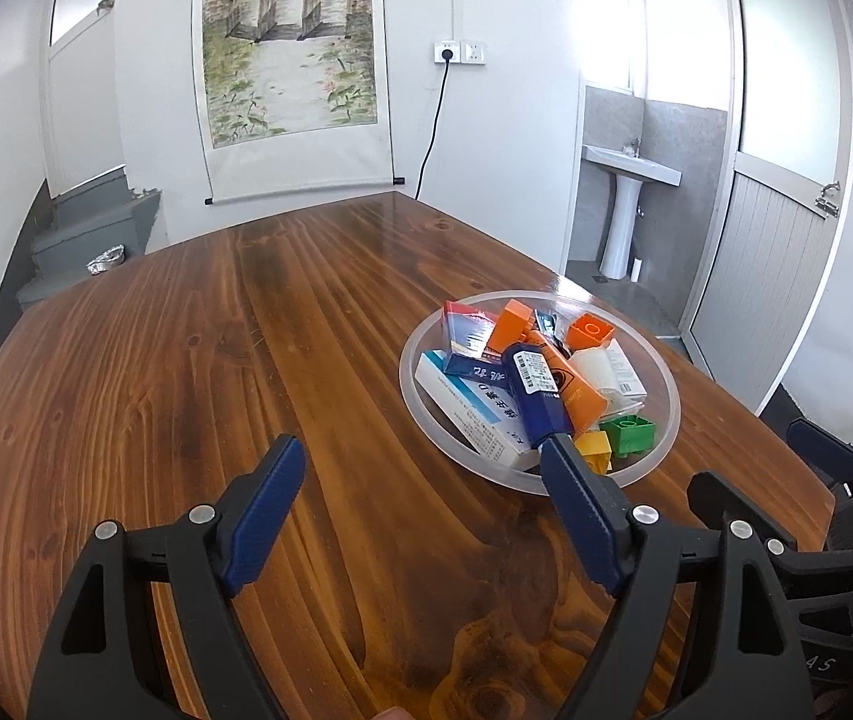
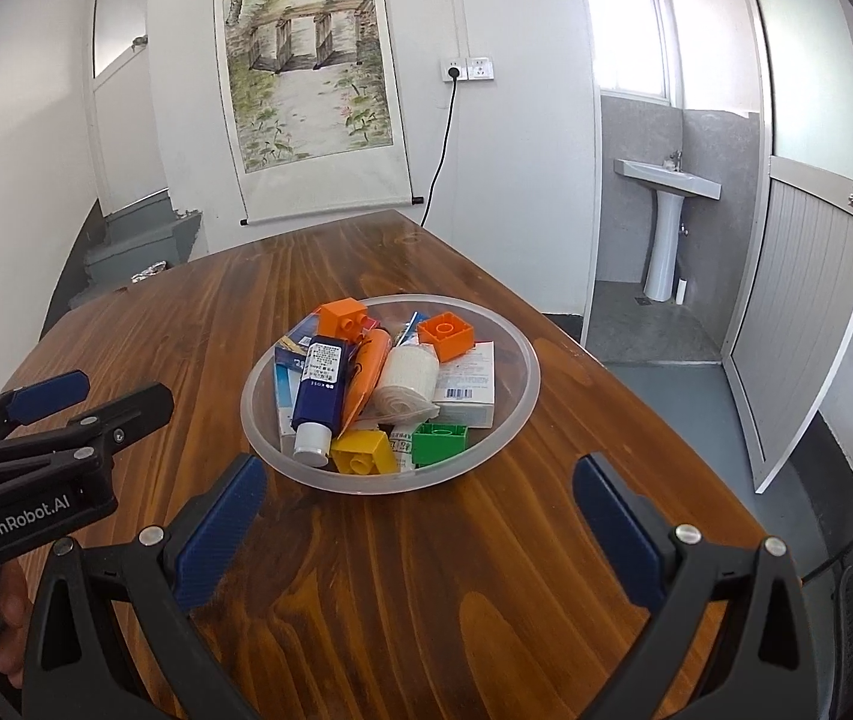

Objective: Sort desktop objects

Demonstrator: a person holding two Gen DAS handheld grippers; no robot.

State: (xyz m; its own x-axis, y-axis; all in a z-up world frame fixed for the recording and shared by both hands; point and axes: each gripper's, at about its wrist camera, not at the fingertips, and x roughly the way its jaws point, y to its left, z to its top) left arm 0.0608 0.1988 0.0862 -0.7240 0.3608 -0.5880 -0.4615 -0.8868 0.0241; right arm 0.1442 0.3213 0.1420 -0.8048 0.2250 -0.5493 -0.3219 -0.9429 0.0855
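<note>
Wooden table (image 2: 426, 570) bare around clear bowl (image 2: 522, 396) near right edge; both tools (image 2: 420, 486) spread, empty.

Behind the wooden table (image 2: 366, 570) hung a landscape scroll painting (image 2: 306, 60) on the white wall, a black cord (image 2: 444, 138) dropped from a wall socket (image 2: 453, 69), and a pedestal sink (image 2: 666, 186) stood in the grey-tiled room beside an open white door (image 2: 810, 240).
</note>
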